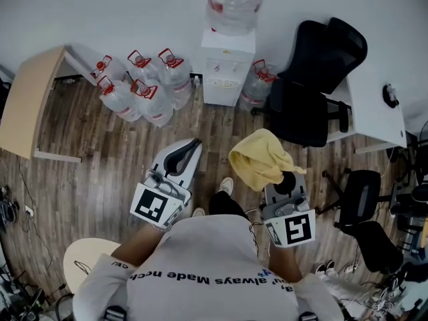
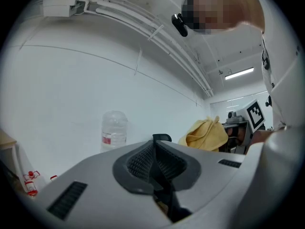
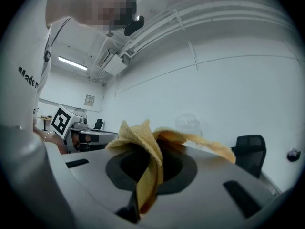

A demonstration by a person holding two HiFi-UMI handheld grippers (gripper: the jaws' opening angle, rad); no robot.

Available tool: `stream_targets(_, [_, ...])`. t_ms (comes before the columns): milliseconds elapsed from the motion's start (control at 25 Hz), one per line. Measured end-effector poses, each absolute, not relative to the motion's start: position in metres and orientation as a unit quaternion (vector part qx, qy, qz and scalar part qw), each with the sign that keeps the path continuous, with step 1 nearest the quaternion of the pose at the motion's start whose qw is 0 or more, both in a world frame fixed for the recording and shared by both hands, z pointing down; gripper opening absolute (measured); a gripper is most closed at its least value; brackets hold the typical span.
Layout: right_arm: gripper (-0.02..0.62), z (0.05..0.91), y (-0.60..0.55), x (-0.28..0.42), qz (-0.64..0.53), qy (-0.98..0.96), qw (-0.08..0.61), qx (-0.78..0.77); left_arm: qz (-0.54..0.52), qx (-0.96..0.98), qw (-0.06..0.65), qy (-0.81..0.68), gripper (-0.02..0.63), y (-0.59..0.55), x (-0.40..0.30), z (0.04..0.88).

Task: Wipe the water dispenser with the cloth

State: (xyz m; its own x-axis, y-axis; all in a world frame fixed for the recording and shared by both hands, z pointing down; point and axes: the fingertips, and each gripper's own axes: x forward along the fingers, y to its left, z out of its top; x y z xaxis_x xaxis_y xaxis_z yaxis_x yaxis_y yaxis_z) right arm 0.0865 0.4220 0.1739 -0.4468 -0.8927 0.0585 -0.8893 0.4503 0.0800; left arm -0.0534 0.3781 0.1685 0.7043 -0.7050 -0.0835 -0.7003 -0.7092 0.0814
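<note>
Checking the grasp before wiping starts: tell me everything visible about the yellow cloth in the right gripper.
The yellow cloth looks like soft, woven fabric, crumpled into a loose bunch with folds. The right gripper has its jaws shut on one fold; the rest spills over and ahead of the jaws. It is held in the air, well short of the white water dispenser, touching only the gripper. Whether it is damp cannot be told.

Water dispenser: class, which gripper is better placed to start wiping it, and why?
Right. The right gripper is shut on the yellow cloth; the left gripper is shut and empty. The water dispenser stands ahead of both.
</note>
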Motion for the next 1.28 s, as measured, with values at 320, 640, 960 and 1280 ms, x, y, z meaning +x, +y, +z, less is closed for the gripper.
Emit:
stream_targets(320, [0.038, 0.172, 0.372, 0.134, -0.017, -0.855, 0.046, 0.517, -0.053, 0.920, 0.022, -0.388, 0.032, 0.328, -0.004, 0.166])
stream_targets(640, [0.038, 0.176, 0.331, 0.175, -0.011, -0.860, 0.043, 0.509, -0.051, 0.916, 0.022, -0.396, 0.032, 0.286, 0.038, 0.165])
stream_targets(960, [0.038, 0.183, 0.310, 0.193, -0.008, -0.868, 0.048, 0.494, -0.050, 0.910, 0.022, -0.410, 0.032, 0.268, 0.054, 0.168])
stream_targets(1280, [0.038, 0.188, 0.287, 0.196, -0.004, -0.871, 0.055, 0.487, -0.048, 0.908, 0.029, -0.415, 0.032, 0.246, 0.054, 0.175])
